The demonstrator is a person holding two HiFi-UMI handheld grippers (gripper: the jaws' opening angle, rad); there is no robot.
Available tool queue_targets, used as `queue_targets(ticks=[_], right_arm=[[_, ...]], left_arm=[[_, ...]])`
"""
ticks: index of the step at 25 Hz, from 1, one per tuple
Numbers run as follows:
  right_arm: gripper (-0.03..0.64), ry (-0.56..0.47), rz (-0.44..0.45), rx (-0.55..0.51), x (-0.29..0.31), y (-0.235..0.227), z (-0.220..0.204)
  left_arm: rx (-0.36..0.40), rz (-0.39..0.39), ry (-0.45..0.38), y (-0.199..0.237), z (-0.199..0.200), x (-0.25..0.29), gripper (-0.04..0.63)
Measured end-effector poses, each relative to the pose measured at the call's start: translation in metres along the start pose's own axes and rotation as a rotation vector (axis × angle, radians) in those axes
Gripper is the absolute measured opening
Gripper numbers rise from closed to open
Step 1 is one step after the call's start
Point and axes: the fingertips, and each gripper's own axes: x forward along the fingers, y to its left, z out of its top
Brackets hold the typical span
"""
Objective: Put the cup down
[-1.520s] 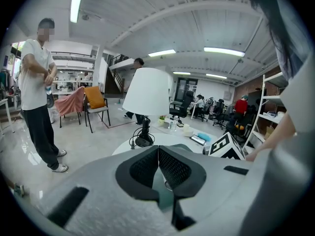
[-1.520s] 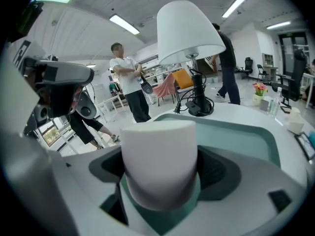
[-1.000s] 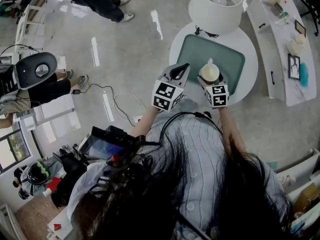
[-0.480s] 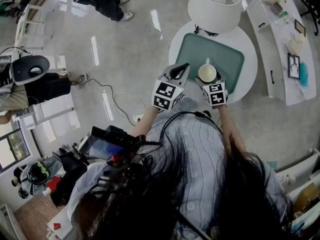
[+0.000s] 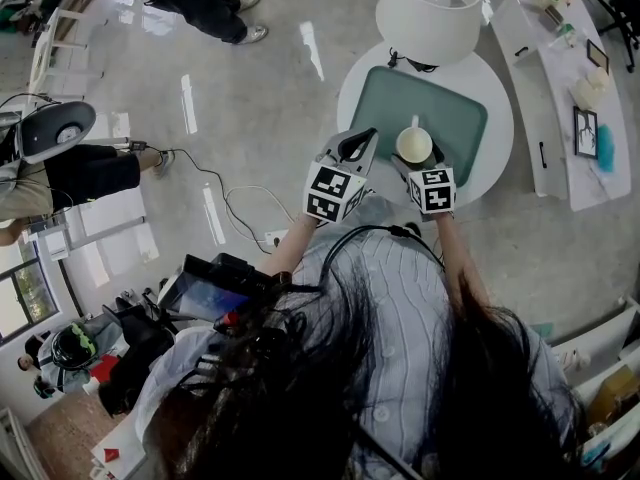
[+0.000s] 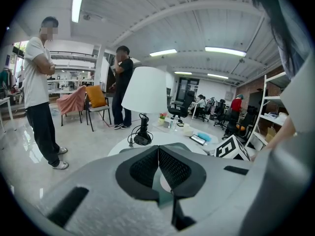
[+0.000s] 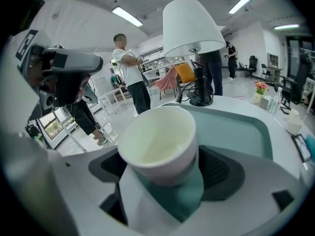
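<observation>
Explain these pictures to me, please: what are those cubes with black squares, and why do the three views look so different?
There is no robot here. A person holds a two-jaw tool, a hand-held gripper, in each hand, and the patterned cubes are part of those tools. The head view comes from a camera on the person's head, looking down. The other two come from cameras riding on each gripper, looking along its jaws. On the round white table stand a teal tray and a white lamp. The right hand-held gripper grips an empty white cup over the tray. The left hand-held gripper is shut with nothing in it.
</observation>
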Motion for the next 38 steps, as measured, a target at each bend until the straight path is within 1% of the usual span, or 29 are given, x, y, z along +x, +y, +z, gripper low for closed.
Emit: queue_targets(ticks=[6,9,12,16,24,29,31,34,35,38], right_arm=[[0.422,-0.065,-0.022,0.034,-0.019,-0.001,0.008],[0.422,-0.076,-0.035,0.025,-0.029,-0.001,0.011],[0.42,-0.099,-0.042,0.049,-0.039,-0.002,0.015],[0.42,-0.149,-0.013,0.088,-0.056,0.0,0.026],[0.419,-0.24,0.054,0.116,-0.091,0.015,0.058],[0.414,-0.275,0.082,0.128,-0.115,0.024,0.067],[0.397,-0.285,0.102,0.126,-0.126,0.029,0.067],[0.32,-0.299,0.111,0.121,-0.141,0.031,0.064],[0.307,-0.303,0.112,0.123,-0.146,0.032,0.063],[0.291,-0.31,0.117,0.127,-0.16,0.031,0.058]], left_arm=[[-0.009,0.01,-0.007,-0.002,-0.003,-0.005,0.015],[-0.015,0.012,-0.01,-0.004,-0.003,-0.008,0.015],[-0.02,0.014,-0.018,-0.007,-0.003,-0.01,0.015],[-0.026,0.024,-0.027,-0.012,-0.004,-0.01,0.015],[-0.043,0.04,-0.062,-0.026,0.003,-0.018,0.015],[-0.057,0.049,-0.087,-0.039,0.008,-0.023,0.015],[-0.062,0.054,-0.096,-0.046,0.009,-0.025,0.015],[-0.068,0.056,-0.11,-0.057,0.012,-0.026,0.015],[-0.068,0.054,-0.115,-0.061,0.013,-0.027,0.015],[-0.065,0.052,-0.133,-0.075,0.016,-0.029,0.015]])
